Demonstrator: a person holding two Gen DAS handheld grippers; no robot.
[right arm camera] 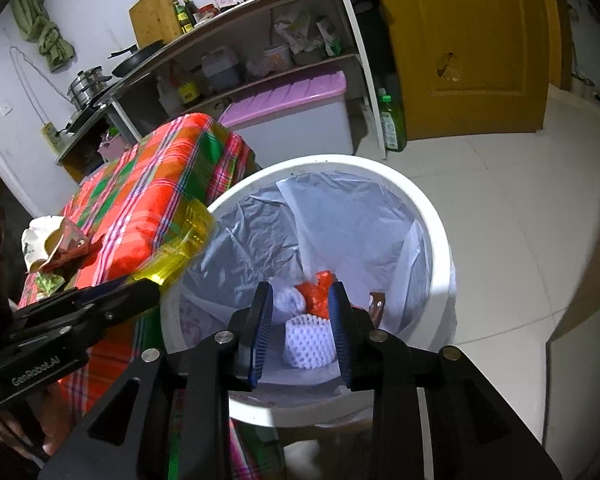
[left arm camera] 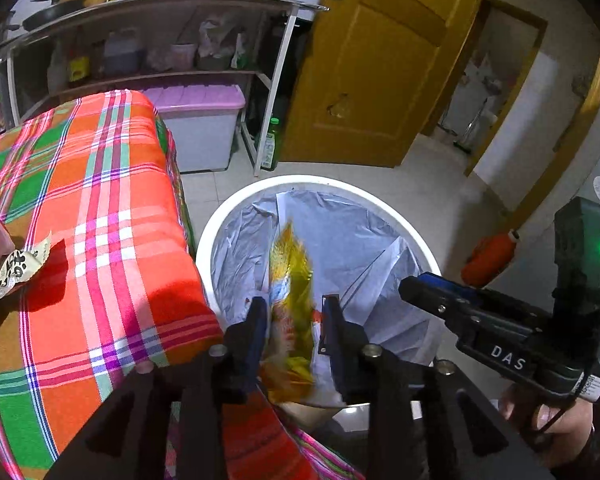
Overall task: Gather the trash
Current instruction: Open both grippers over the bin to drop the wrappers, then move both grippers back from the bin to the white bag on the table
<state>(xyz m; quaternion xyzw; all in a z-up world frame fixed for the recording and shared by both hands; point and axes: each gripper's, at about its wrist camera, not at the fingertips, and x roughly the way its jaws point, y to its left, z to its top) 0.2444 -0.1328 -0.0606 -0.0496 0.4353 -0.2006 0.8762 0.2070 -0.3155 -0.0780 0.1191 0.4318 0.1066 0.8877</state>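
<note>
A white trash bin [left arm camera: 220, 216] lined with a clear bag stands beside the table; it also shows in the right wrist view [right arm camera: 436, 224]. My left gripper [left arm camera: 294, 320] is over the bin, jaws apart, with a blurred yellow snack wrapper [left arm camera: 292, 268] between them; the wrapper also shows in the right wrist view [right arm camera: 184, 240]. I cannot tell if the pads still pinch it. My right gripper [right arm camera: 300, 320] is open and empty above the bin. Inside lie white foam netting [right arm camera: 308, 344] and red plastic [right arm camera: 320, 292]. More crumpled wrappers [right arm camera: 56, 244] lie on the table.
The table has an orange plaid cloth [left arm camera: 112, 200]. A metal shelf rack [left arm camera: 260, 76] with a purple-lidded box [left arm camera: 204, 120] and a green bottle [left arm camera: 270, 144] stands behind. A yellow door [left arm camera: 380, 60] is at the back. An orange object [left arm camera: 488, 256] lies on the tiled floor.
</note>
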